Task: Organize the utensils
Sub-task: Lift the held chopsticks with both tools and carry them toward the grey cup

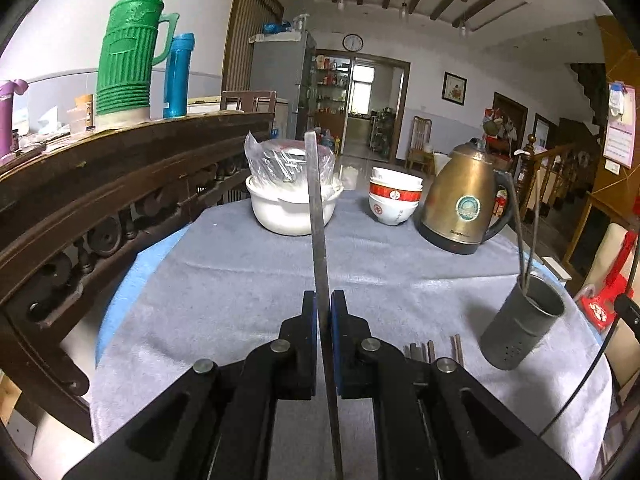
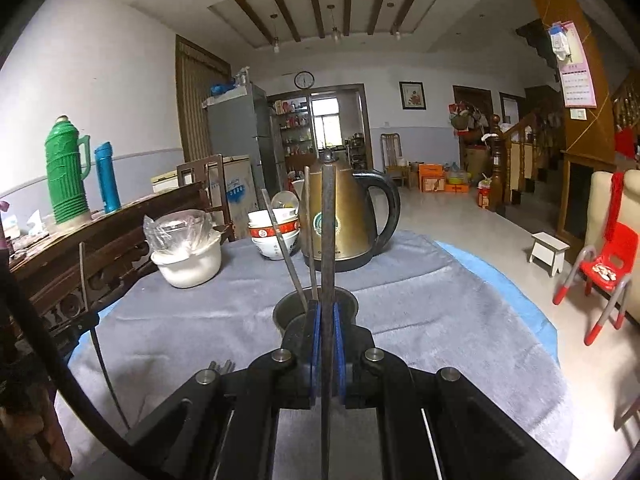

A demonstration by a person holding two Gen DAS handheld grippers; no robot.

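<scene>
Dark grey holder (image 1: 520,326) upright on the grey-clothed bench (image 1: 240,280), two thin metal utensils (image 1: 524,240) leaning inside; white pot (image 1: 288,210) with a plastic-wrapped bowl (image 1: 288,160) in it, a stack of red-banded bowls (image 1: 394,200) and one brass kettle (image 1: 460,204) behind. Left gripper (image 1: 324,312) fingers clamped on one flat metal utensil (image 1: 316,200) held upright; right gripper (image 2: 327,320) fingers likewise clamped on another flat utensil (image 2: 328,220), just before the holder's rim. Several dark sticks (image 1: 436,350) flat on the cloth near the holder.
</scene>
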